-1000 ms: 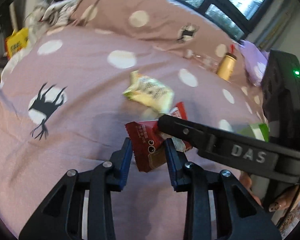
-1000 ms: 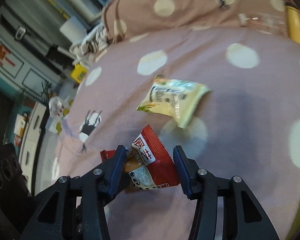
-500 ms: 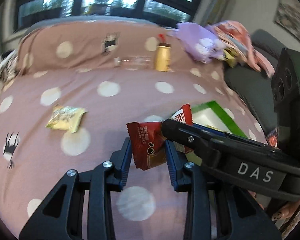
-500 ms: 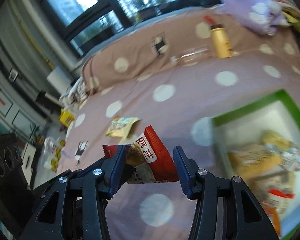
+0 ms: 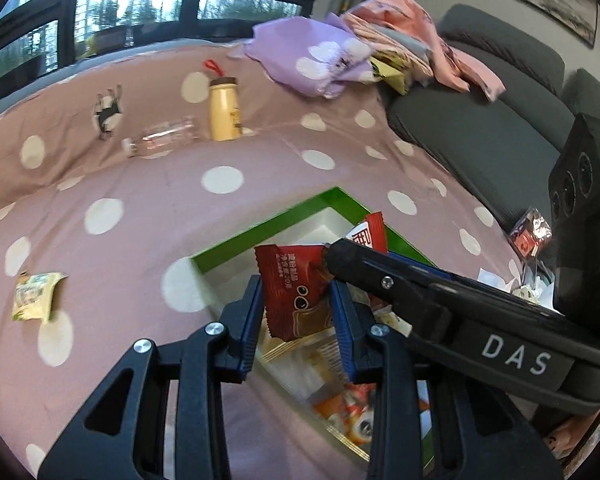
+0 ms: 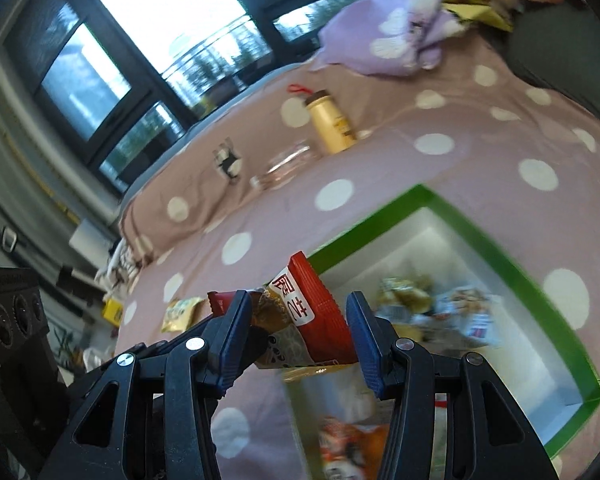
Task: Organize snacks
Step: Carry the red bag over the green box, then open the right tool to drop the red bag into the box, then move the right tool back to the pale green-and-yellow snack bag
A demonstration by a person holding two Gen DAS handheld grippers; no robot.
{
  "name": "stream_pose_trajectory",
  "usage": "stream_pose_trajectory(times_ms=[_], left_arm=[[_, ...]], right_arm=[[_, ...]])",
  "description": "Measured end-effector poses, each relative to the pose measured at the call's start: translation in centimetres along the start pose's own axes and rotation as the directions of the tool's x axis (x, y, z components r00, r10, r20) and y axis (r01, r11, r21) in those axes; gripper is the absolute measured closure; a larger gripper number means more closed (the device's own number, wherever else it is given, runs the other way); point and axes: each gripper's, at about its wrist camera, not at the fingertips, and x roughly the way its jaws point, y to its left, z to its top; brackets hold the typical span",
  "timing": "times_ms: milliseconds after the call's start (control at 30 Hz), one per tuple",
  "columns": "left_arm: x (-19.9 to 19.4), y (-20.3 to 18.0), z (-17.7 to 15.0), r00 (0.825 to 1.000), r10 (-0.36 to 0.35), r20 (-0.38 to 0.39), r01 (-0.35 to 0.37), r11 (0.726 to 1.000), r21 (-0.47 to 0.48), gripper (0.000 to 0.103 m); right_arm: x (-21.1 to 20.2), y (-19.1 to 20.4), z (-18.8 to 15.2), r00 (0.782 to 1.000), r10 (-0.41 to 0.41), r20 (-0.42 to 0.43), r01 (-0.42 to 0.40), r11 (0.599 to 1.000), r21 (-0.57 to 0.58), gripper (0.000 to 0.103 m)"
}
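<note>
My left gripper (image 5: 296, 312) is shut on a dark red snack packet (image 5: 292, 292), held above the near corner of a green-rimmed white box (image 5: 268, 228). My right gripper (image 6: 296, 332) is shut on a second red packet with a white label (image 6: 312, 308), also over the green-rimmed box (image 6: 480, 232). In the left wrist view the right gripper's black finger (image 5: 380, 272) crosses just beside the left packet, with the labelled packet's top (image 5: 370, 230) showing behind it. Several wrapped snacks (image 6: 440, 304) lie inside the box. A yellow snack packet (image 5: 34, 296) lies on the bedspread at the left.
The pink polka-dot bedspread (image 5: 140, 208) covers the surface. A yellow bottle (image 5: 224, 110) stands at the back beside a lying clear bottle (image 5: 164, 140). Purple and pink cloth bundles (image 5: 320, 60) pile at the back right by a grey sofa (image 5: 480, 128). Another small packet (image 5: 530, 232) lies at the right.
Both grippers swung right with their red packets, from above the open bedspread to above the green-rimmed box. The yellow packet now lies far to the left.
</note>
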Motion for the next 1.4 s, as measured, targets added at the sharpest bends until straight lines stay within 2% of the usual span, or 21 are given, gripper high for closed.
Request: stream_pose_trajectory(times_ms=[267, 367, 567, 800, 867, 1000, 1100, 1267, 1400], left_arm=[[4.0, -1.7, -0.4, 0.996, -0.020, -0.085, 0.020, 1.000, 0.004, 0.070], [5.0, -2.0, -0.7, 0.992, -0.041, -0.116, 0.039, 0.999, -0.012, 0.070], [6.2, -2.4, -1.2, 0.986, -0.047, -0.161, 0.044, 0.999, -0.022, 0.069], [6.9, -1.9, -1.7, 0.979, -0.063, -0.193, 0.053, 0.997, -0.056, 0.067], [6.7, -1.7, -1.7, 0.980, -0.057, -0.190, 0.046, 0.997, -0.060, 0.070], [6.1, -1.2, -1.7, 0.982, -0.052, -0.179, 0.041, 0.997, -0.065, 0.068], [5.5, -0.6, -1.5, 0.985, -0.046, -0.166, 0.033, 0.996, -0.078, 0.059], [3.3, 1.3, -1.2, 0.993, -0.020, -0.115, 0.009, 0.995, -0.095, 0.034], [1.3, 4.4, -0.9, 0.998, 0.018, -0.066, -0.027, 0.990, -0.137, 0.029]], right_arm=[[1.5, -3.9, -0.2, 0.996, -0.058, -0.066, 0.065, 0.992, 0.108, 0.051], [2.0, -4.6, -0.3, 0.990, -0.102, -0.093, 0.113, 0.986, 0.122, 0.051], [2.6, -5.9, -0.7, 0.981, -0.133, -0.139, 0.154, 0.976, 0.156, 0.051], [3.3, -5.9, -0.9, 0.971, -0.164, -0.173, 0.191, 0.970, 0.151, 0.051], [3.2, -5.7, -1.0, 0.972, -0.167, -0.168, 0.192, 0.971, 0.142, 0.051], [2.9, -5.1, -1.0, 0.971, -0.184, -0.154, 0.203, 0.972, 0.116, 0.050], [2.7, -4.8, -0.9, 0.971, -0.196, -0.139, 0.211, 0.971, 0.107, 0.047], [1.7, -3.8, -0.9, 0.981, -0.175, -0.088, 0.183, 0.979, 0.090, 0.033], [0.6, -2.4, -1.0, 0.984, -0.171, -0.039, 0.173, 0.982, 0.071, 0.024]])
